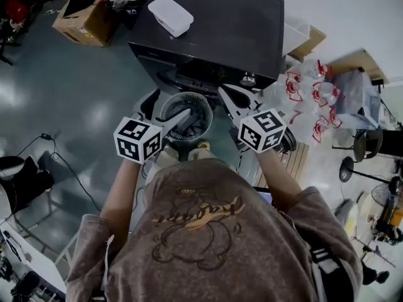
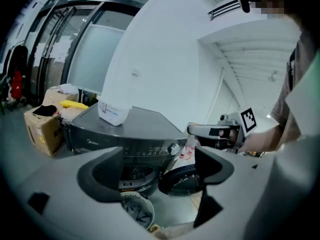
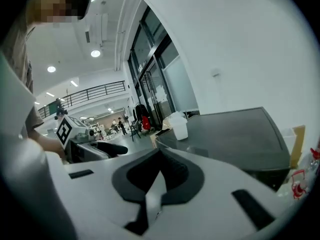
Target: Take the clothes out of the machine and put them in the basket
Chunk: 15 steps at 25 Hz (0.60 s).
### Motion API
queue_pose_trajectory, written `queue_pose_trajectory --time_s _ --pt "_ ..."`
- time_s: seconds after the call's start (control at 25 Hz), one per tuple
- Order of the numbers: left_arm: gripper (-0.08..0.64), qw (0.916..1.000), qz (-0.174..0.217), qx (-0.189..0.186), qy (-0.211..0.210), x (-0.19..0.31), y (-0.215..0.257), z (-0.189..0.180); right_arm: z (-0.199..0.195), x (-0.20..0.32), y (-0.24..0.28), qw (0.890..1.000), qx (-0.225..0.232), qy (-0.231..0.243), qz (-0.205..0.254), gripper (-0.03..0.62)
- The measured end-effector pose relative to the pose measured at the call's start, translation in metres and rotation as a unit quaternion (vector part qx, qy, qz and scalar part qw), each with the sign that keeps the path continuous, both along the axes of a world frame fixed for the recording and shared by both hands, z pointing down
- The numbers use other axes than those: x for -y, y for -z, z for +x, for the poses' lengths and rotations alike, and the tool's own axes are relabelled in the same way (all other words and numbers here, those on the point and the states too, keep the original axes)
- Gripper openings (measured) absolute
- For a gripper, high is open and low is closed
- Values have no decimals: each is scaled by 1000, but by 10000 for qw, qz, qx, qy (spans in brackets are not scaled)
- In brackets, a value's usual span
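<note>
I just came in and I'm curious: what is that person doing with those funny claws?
A person stands at a dark washing machine whose door is open, with a gripper in each hand. The left gripper is open and empty; the right gripper is shut, with no clothes in it. The white basket on the floor already holds dark cloth.

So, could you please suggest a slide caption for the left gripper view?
Open, empty left gripper faces the washing machine, its door swung open, the basket just below.
</note>
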<state>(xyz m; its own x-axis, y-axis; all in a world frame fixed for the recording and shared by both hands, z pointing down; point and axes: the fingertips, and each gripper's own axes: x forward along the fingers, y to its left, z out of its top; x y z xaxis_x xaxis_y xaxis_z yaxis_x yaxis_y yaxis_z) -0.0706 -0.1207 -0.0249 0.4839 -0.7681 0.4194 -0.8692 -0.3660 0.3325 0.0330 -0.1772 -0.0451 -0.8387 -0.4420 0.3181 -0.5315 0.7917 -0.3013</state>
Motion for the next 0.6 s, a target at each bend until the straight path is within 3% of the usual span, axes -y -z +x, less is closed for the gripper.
queue_pose_trajectory --time_s 0.16,0.4,0.6 --pt "439 9994 255 22 -224 5 22 -9 -8 -1 19 9997 91 -178 -129 -3" --pt "425 9966 698 -79 -441 8 65 -30 -12 -10 43 9987 188 -473 82 -3" --pt "202 9920 1137 -157 -523 8 95 -49 -22 -19 52 9979 108 -463 435 -3"
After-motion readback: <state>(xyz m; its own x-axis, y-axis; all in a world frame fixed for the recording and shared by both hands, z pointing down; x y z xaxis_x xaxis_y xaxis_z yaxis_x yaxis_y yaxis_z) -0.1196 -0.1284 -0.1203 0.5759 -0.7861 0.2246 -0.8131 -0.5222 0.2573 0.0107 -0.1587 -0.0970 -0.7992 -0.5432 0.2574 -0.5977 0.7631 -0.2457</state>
